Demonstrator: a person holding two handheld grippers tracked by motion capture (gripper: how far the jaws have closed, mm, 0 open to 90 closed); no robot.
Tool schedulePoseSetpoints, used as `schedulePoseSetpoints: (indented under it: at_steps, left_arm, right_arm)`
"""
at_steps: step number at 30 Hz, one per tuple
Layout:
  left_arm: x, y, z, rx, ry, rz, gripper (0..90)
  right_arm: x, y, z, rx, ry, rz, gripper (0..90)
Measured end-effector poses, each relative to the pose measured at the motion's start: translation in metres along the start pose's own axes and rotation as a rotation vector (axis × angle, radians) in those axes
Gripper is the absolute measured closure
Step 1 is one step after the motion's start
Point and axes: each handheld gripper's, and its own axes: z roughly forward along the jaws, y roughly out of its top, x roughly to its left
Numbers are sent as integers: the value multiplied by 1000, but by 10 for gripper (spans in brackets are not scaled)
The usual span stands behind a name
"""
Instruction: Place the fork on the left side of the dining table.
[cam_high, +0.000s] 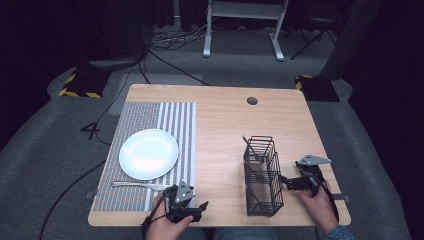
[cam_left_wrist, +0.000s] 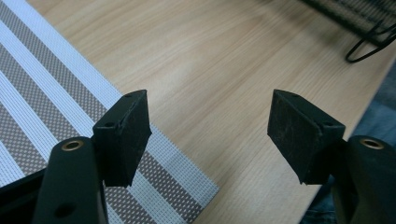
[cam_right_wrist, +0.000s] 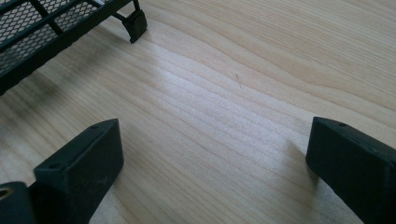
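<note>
Black wire basket (cam_high: 262, 175) sits beside right gripper (cam_high: 292, 183).

Utensil (cam_high: 252, 150) inside wire basket (cam_high: 262, 176) too small to identify, fork (cam_high: 138, 185) handle end hidden behind left gripper (cam_high: 192, 207), person's forearms cropped at bottom edge.

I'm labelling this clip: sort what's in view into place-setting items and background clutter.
Likely place-setting items:
white plate
fork
striped placemat
black wire caddy with a utensil in it

Just lying about:
floor cables
white desk frame
hazard-striped blocks
</note>
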Motion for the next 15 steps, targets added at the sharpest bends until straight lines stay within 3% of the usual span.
schedulePoseSetpoints:
  at_steps: [4,6,8,15]
  left_arm:
    - [4,12,-10,-20,-39,1,272]
    - [8,26,-15,-54,-61,44,223]
    - [11,37,-17,-81,-72,48,218]
    - [13,62,-16,-106,-106,25,278]
  right_arm:
    - [0,0,0,0,2,-2,41]
    - [0,0,0,0,2,-1,41]
    - [0,0,0,0,2,-2,41]
    - [0,0,0,0,2,-2,41]
